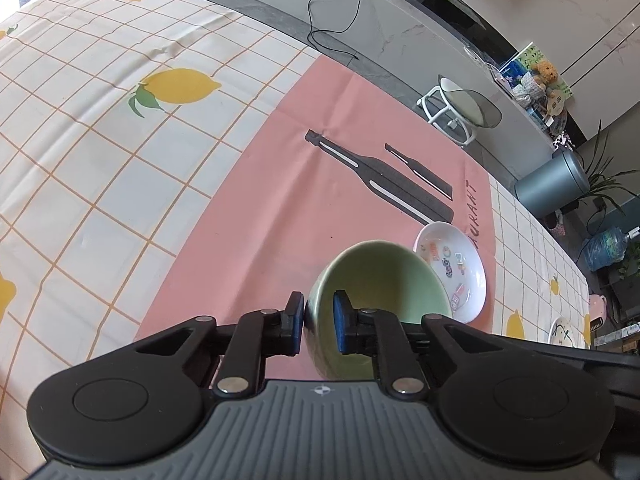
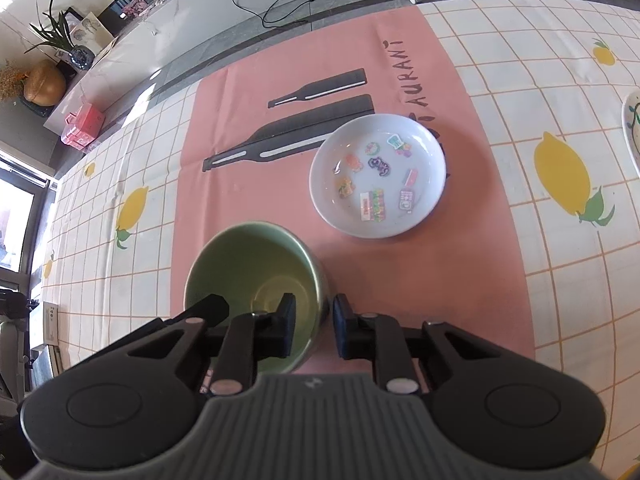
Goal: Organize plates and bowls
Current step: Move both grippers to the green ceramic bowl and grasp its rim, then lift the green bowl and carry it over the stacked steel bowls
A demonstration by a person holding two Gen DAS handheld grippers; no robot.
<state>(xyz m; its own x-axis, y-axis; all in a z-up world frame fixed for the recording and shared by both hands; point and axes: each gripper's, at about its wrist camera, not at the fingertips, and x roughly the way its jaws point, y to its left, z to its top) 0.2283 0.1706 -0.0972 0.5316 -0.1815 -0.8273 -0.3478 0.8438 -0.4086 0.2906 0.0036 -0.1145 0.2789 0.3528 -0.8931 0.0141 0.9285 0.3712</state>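
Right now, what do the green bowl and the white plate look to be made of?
Green bowl: likely glazed ceramic; smooth, glossy walls with soft highlights, thick rim. White plate: probably glazed ceramic or porcelain; shiny white surface with colourful printed motifs, though melamine can't be ruled out.

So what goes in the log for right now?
left tool: shut on green bowl rim | right tool: shut on same rim | white plate: on pink mat

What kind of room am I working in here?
Probably a home dining or living area: a table under a lemon-print tablecloth, a teddy bear on a marble ledge, and a houseplant.
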